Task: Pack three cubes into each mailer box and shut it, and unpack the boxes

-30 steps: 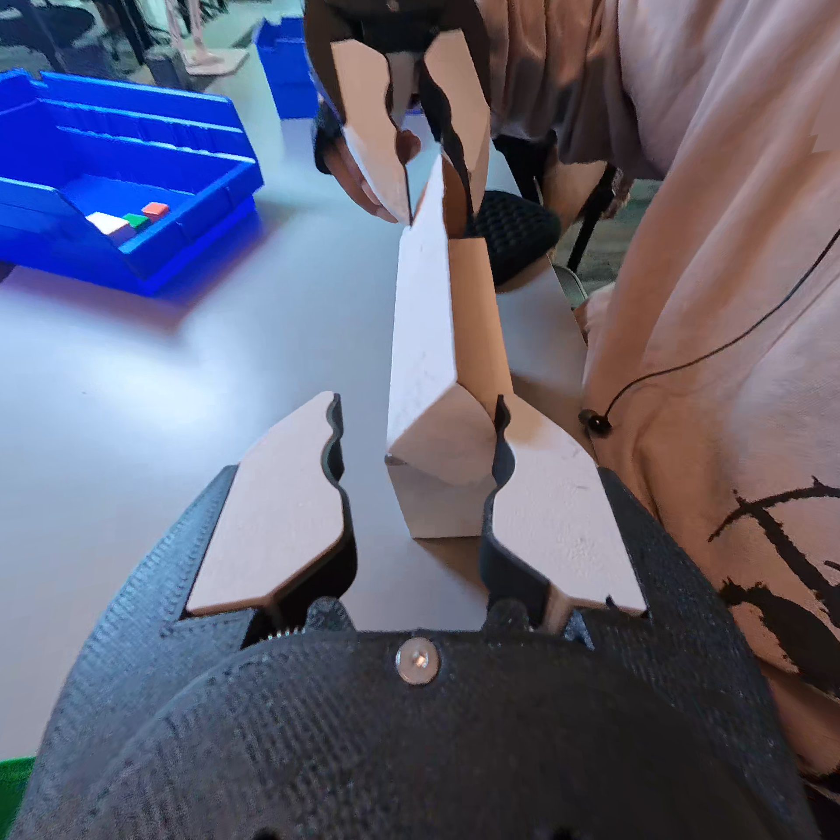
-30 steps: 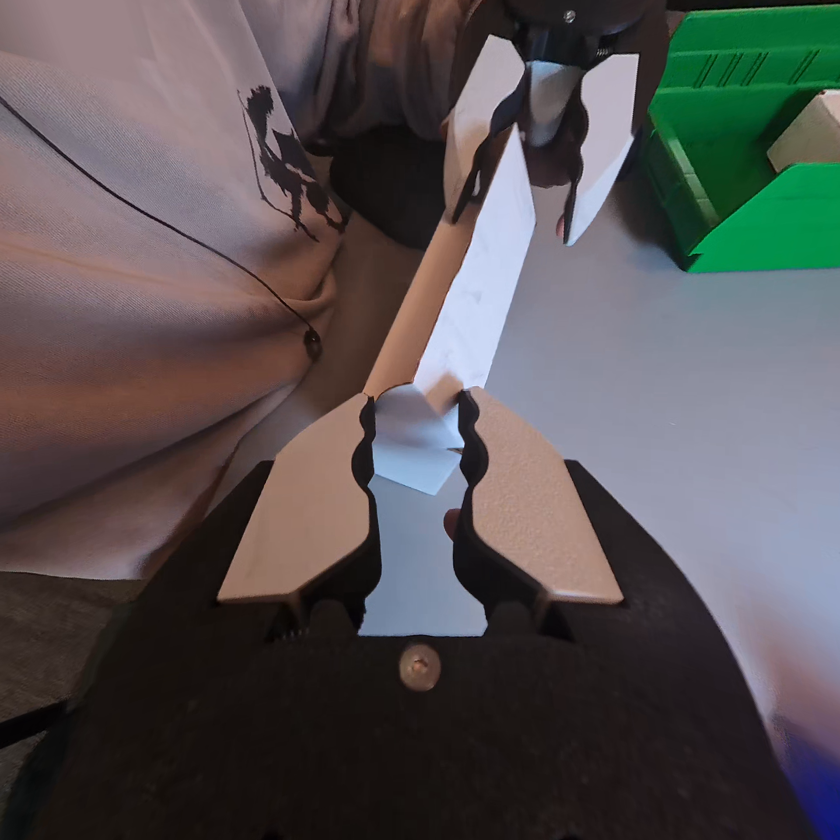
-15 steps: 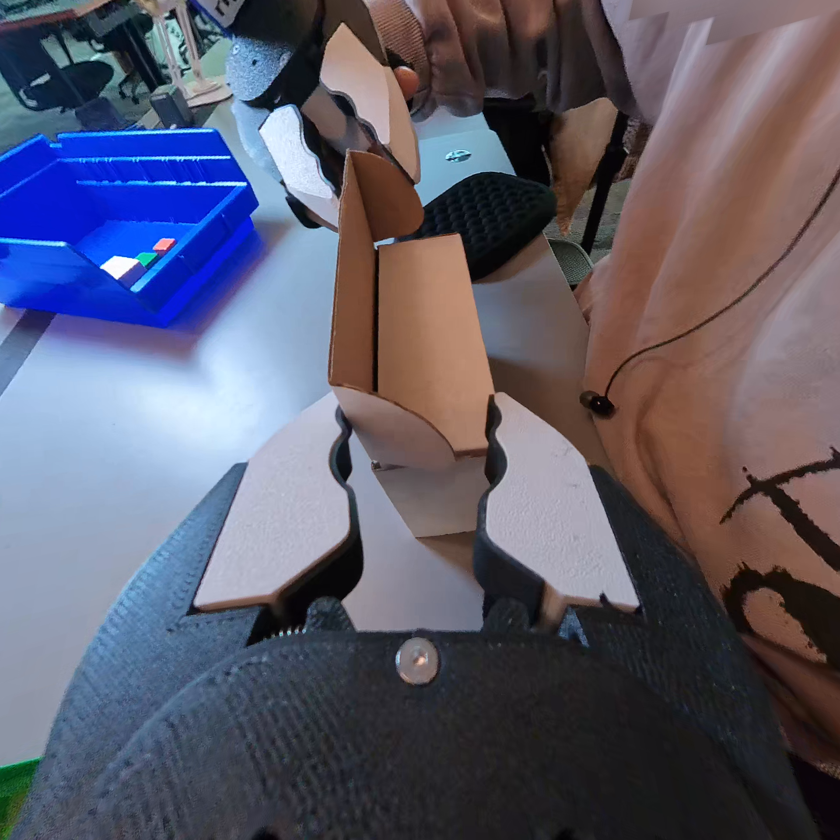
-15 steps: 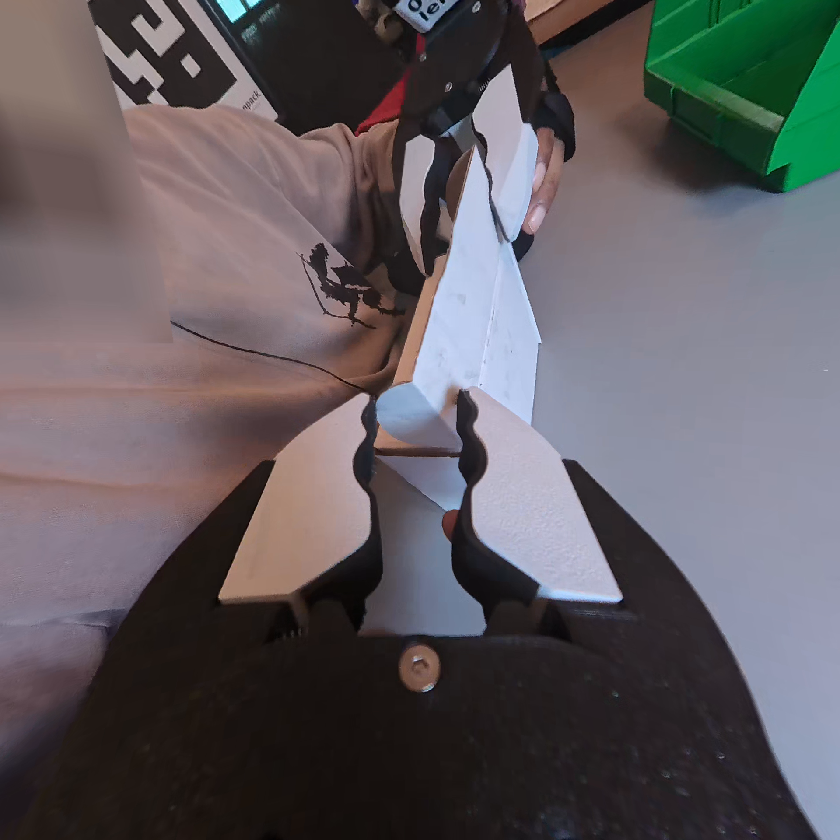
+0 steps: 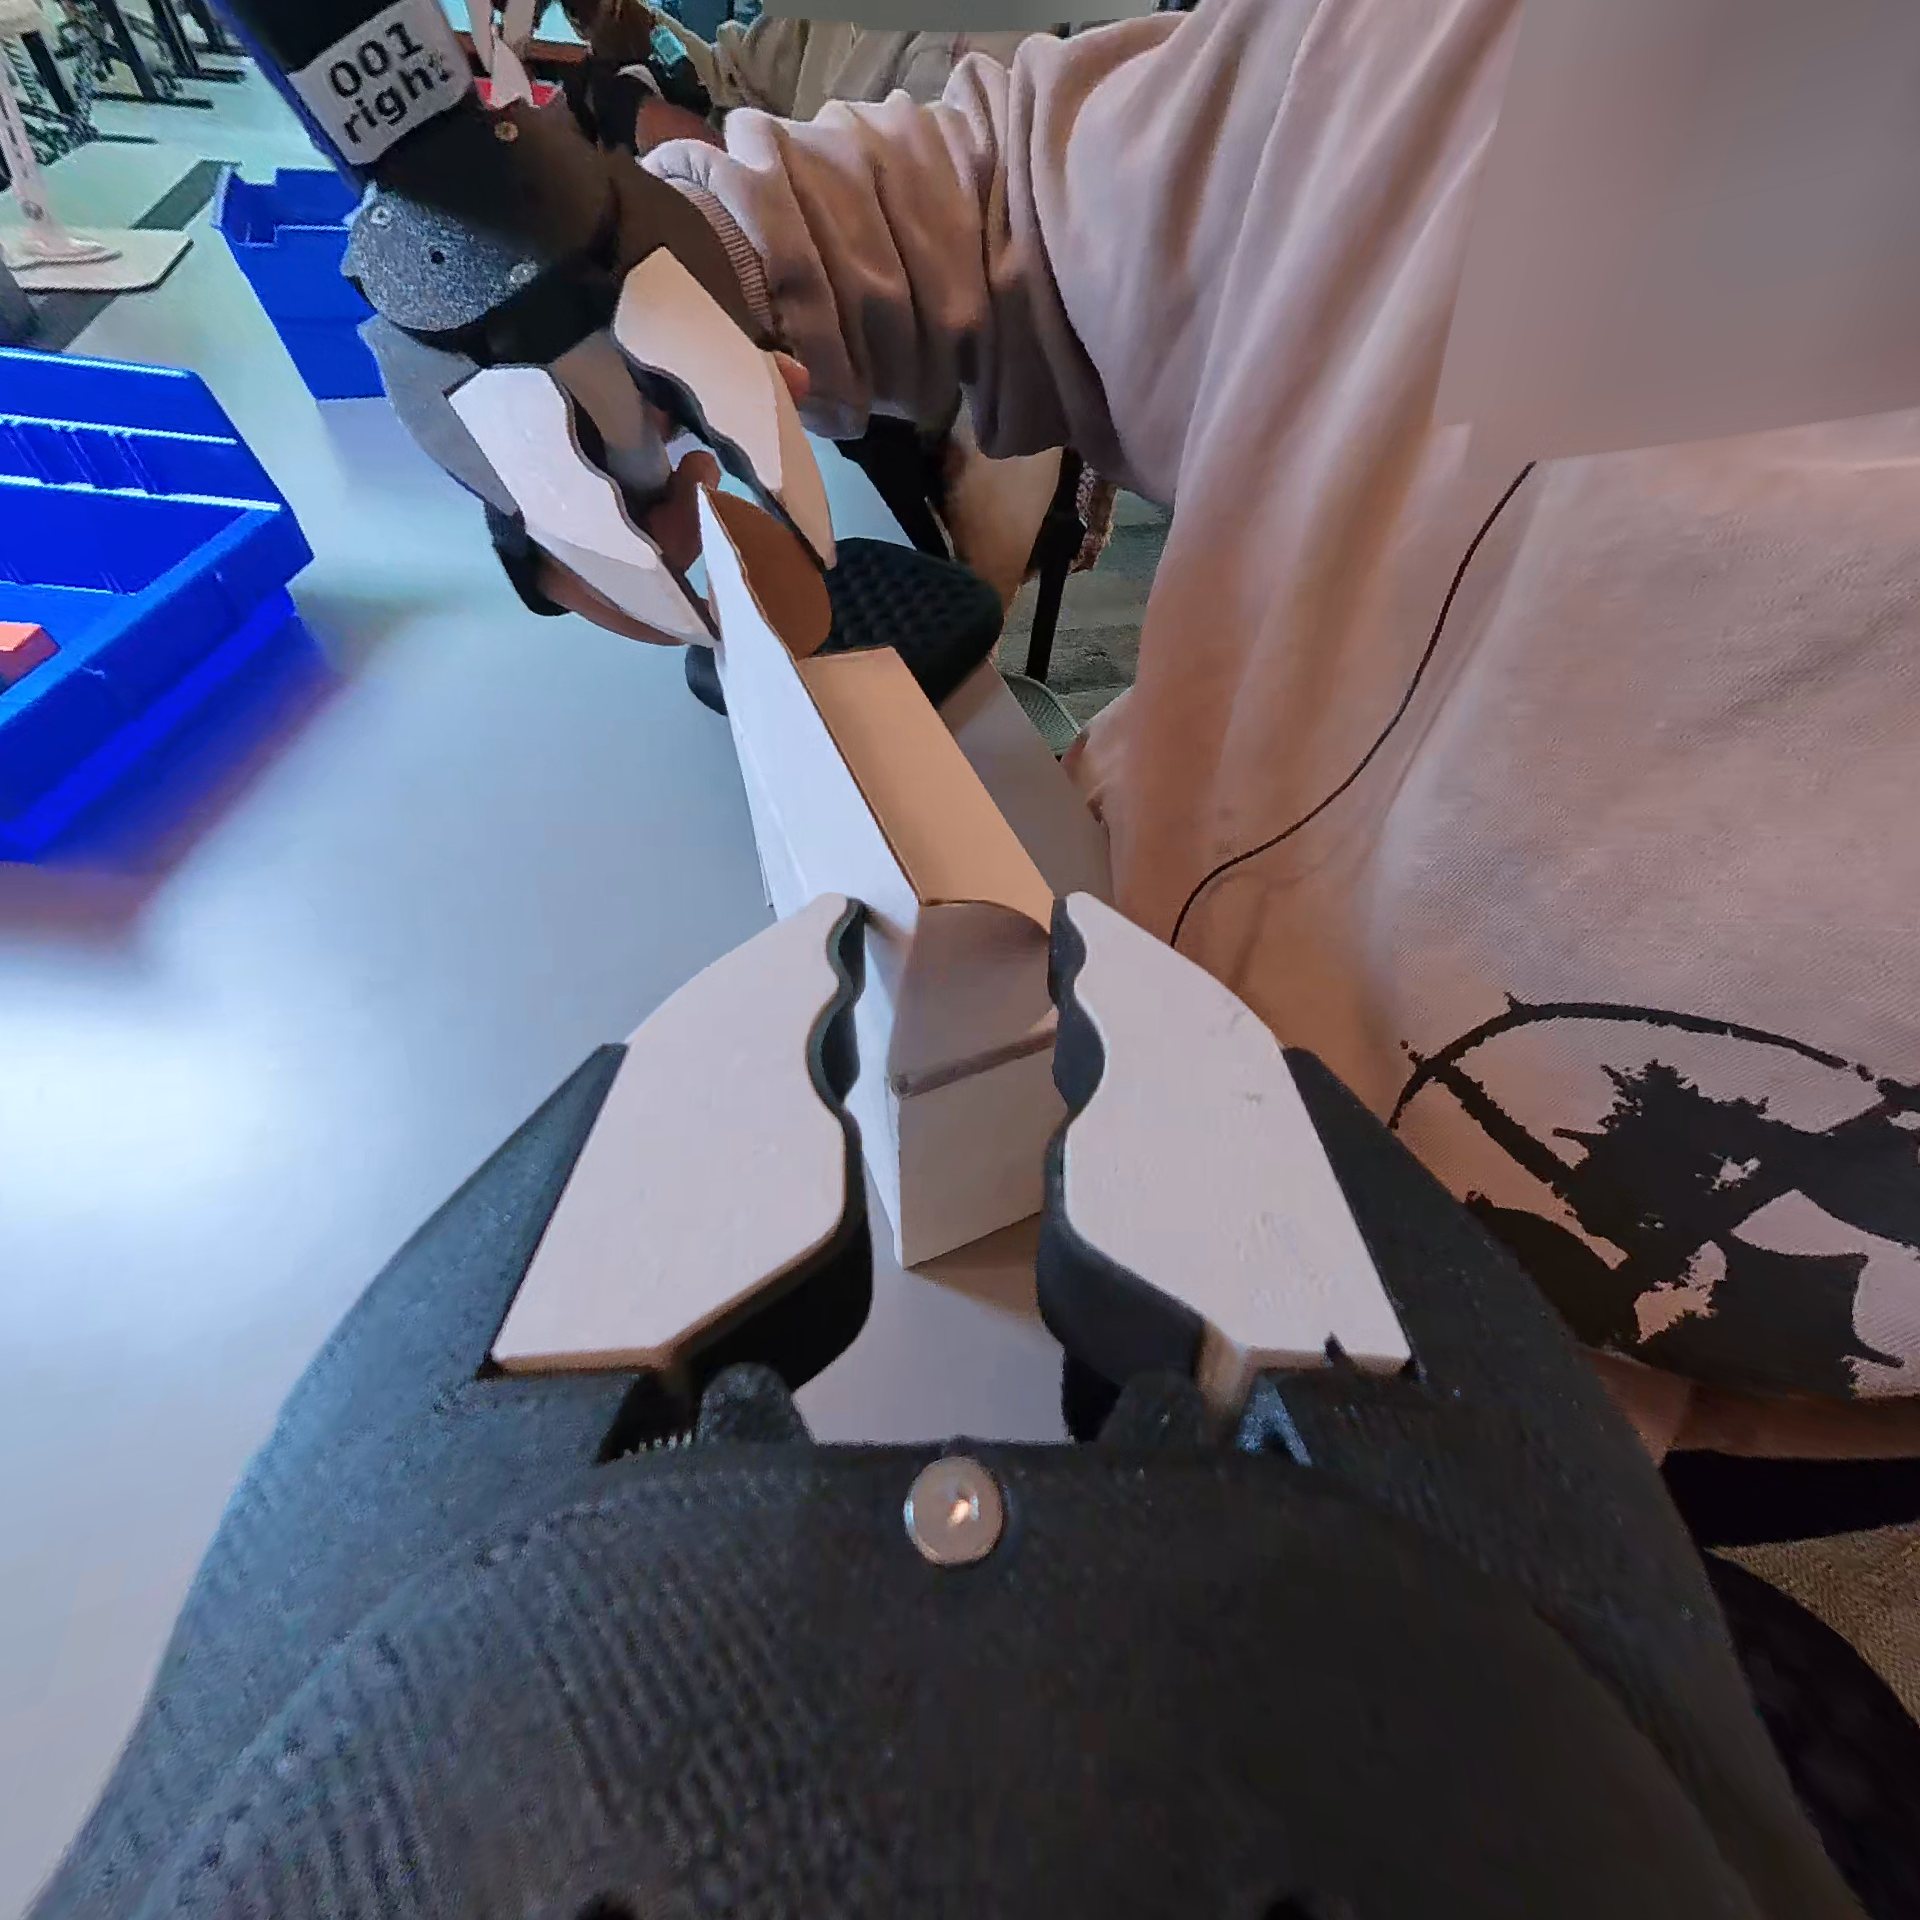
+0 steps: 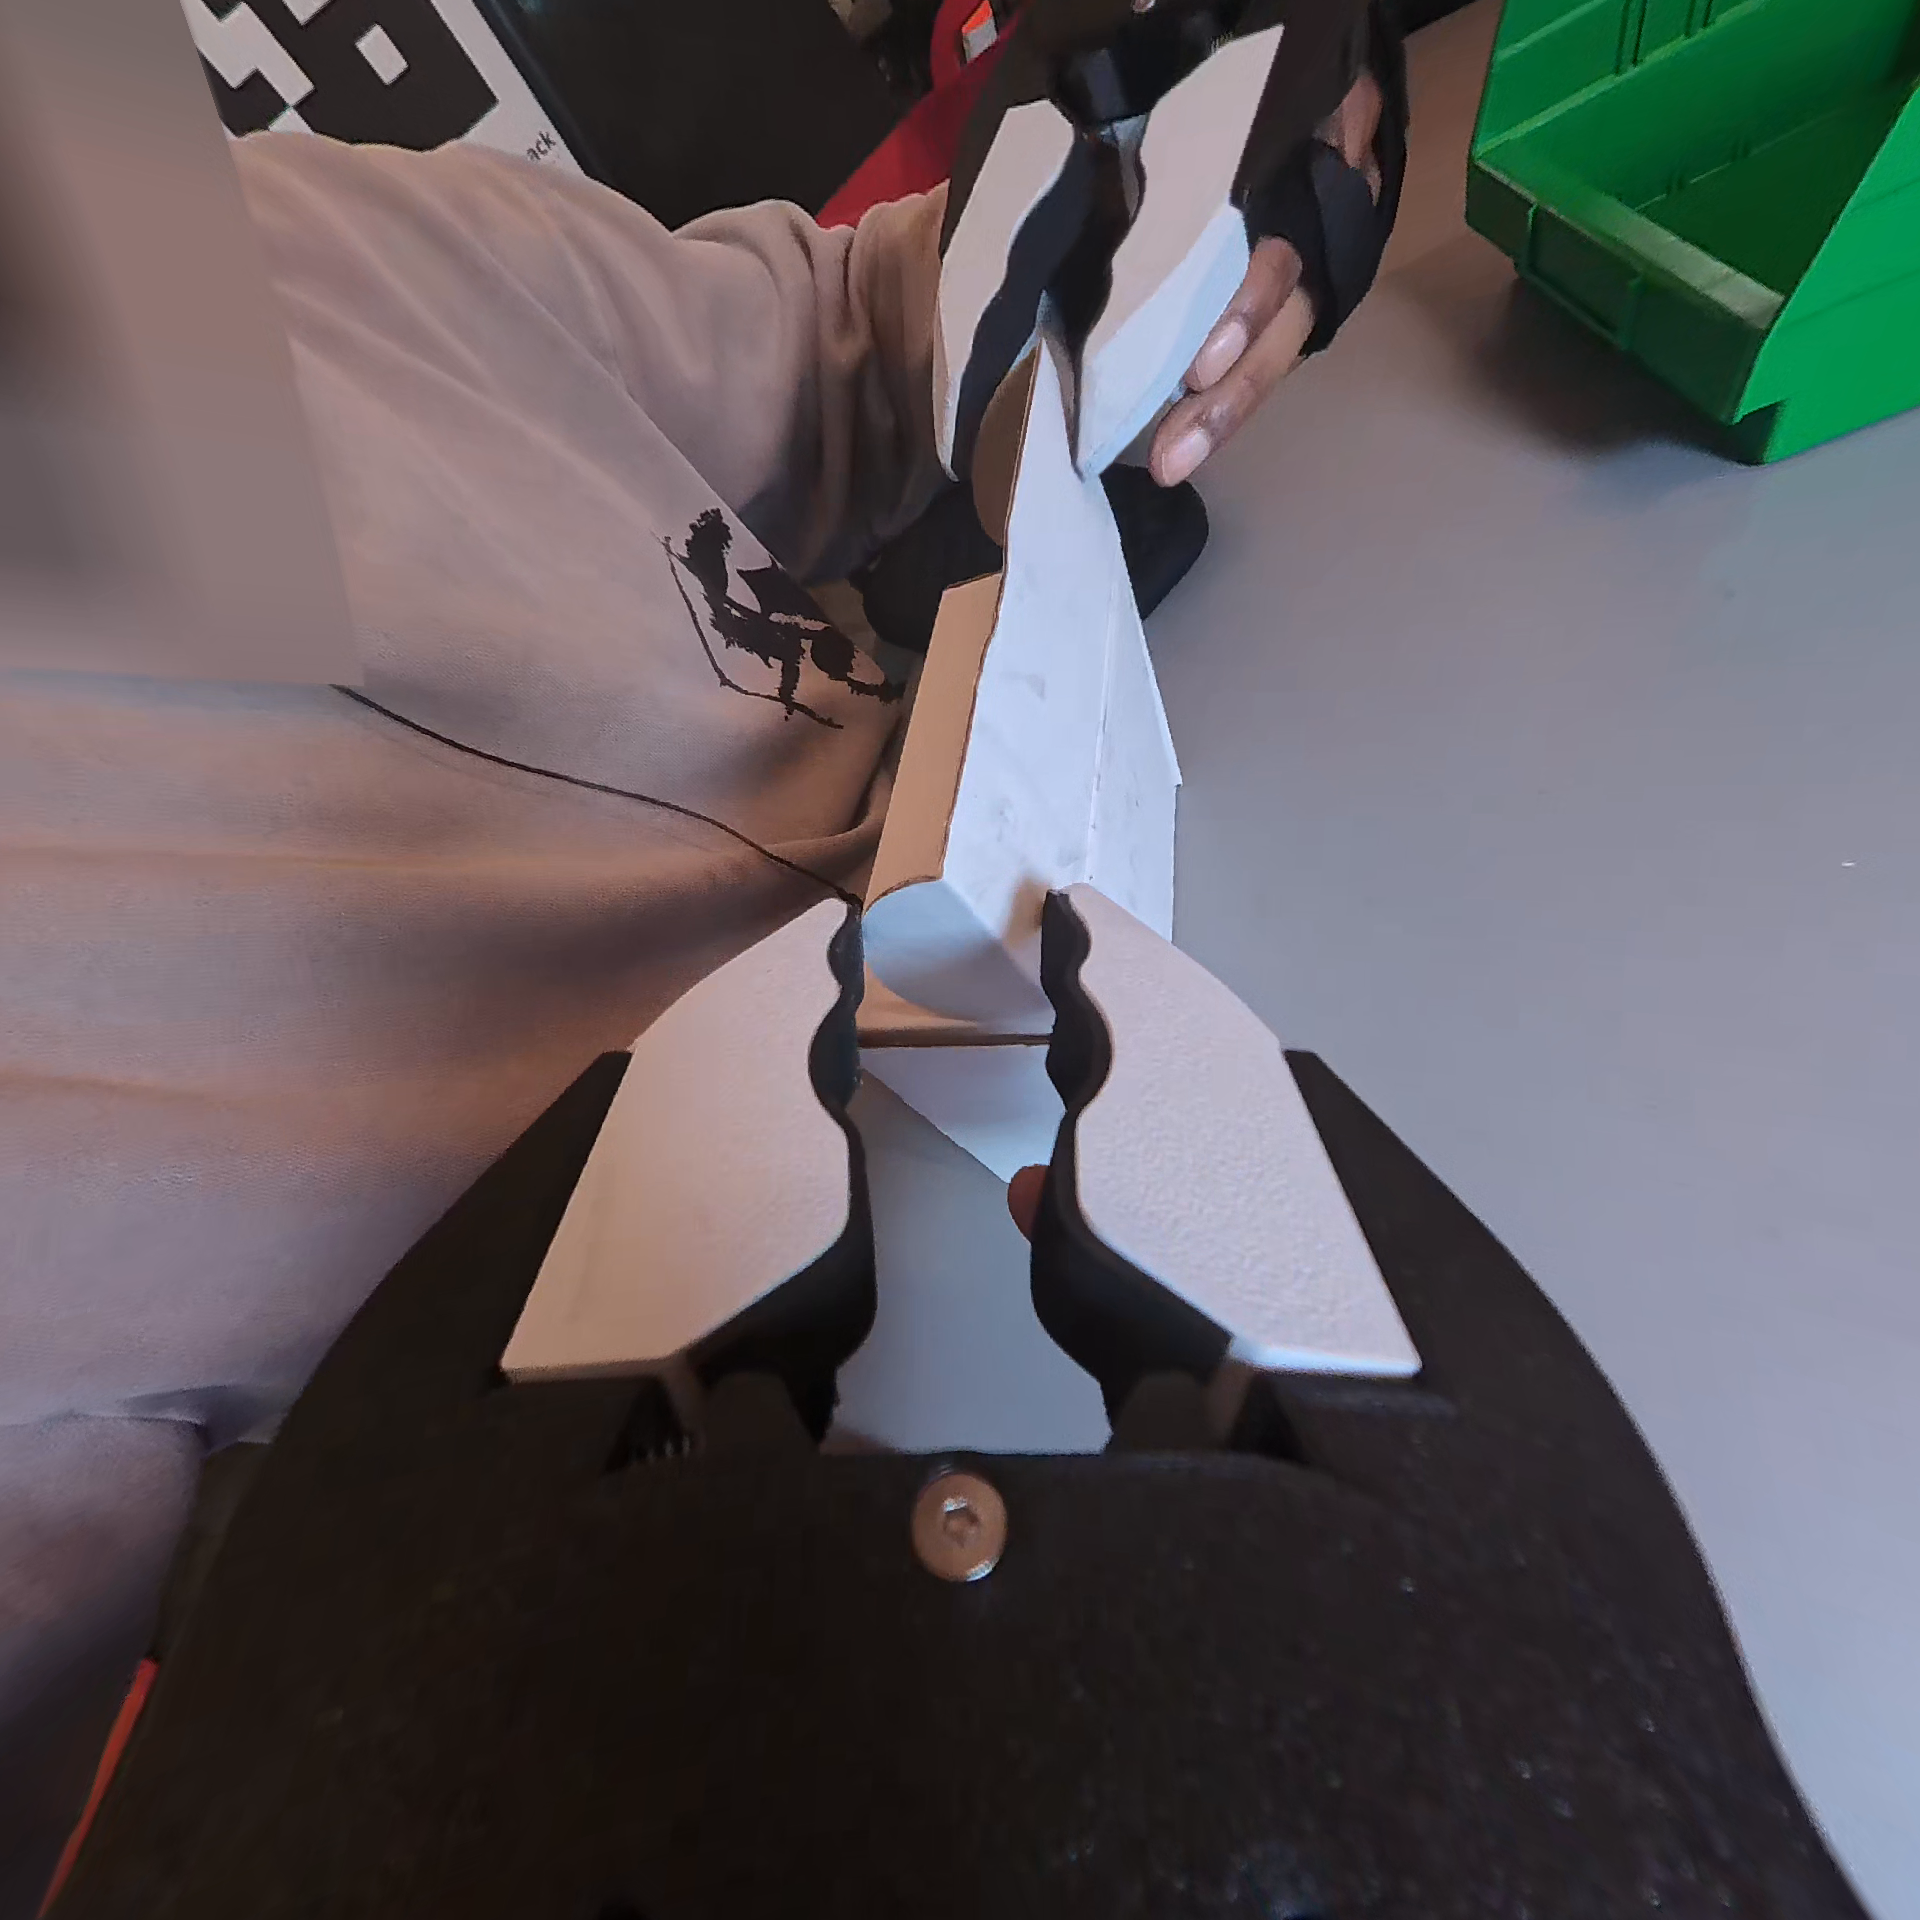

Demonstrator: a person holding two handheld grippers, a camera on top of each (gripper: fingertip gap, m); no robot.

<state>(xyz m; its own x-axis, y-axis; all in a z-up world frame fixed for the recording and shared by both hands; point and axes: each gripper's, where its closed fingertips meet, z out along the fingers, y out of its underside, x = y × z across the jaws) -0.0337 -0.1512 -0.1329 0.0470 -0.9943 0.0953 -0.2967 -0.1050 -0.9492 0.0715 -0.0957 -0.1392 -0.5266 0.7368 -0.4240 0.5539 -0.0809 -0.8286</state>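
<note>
Since half a second before, the mailer box had tilted; its long axis ran between left gripper and right gripper, each clamped on an end flap.

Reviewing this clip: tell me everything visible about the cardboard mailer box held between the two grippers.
The mailer box is a long, narrow piece of cardboard, white outside and brown inside, only partly folded up. It is held over the grey table, one end between the fingers of the left gripper, the other between those of the right gripper. Rounded flaps stick out at both ends, and a loose white panel hangs toward the table. No cubes show in it.
</note>
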